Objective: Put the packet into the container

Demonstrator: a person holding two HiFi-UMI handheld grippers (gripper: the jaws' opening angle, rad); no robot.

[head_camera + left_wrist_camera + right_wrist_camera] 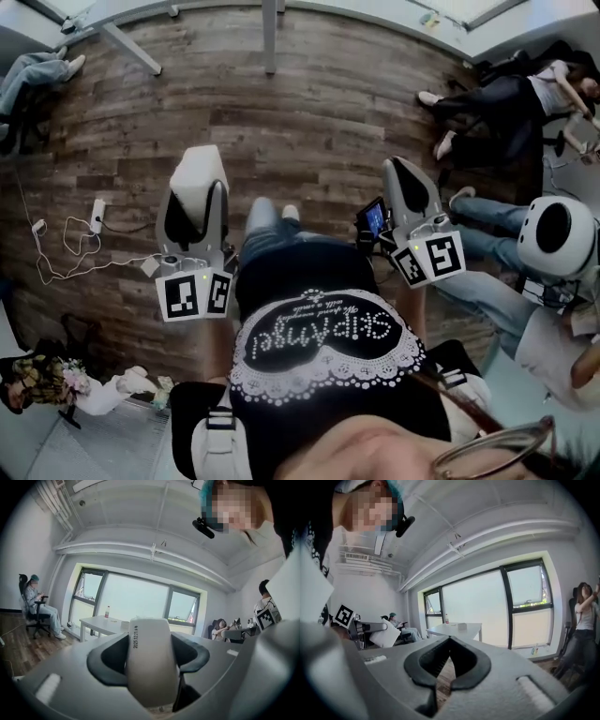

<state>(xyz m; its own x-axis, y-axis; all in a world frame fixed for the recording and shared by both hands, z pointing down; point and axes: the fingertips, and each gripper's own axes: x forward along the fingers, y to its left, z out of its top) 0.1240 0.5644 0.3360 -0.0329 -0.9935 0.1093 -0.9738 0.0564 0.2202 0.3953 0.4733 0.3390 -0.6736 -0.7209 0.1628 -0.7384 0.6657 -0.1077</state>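
White packet (151,663) gripped in the left tongs (192,206); right tongs (449,641) tight together, empty.

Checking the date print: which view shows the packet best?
The left gripper view: the packet fills the centre between the fingers, print visible. The head view shows only its plain white side; the right gripper view, nothing clear.

Packet (151,660) — lower end hidden between fingers (108,663); date print's tail too small to read.
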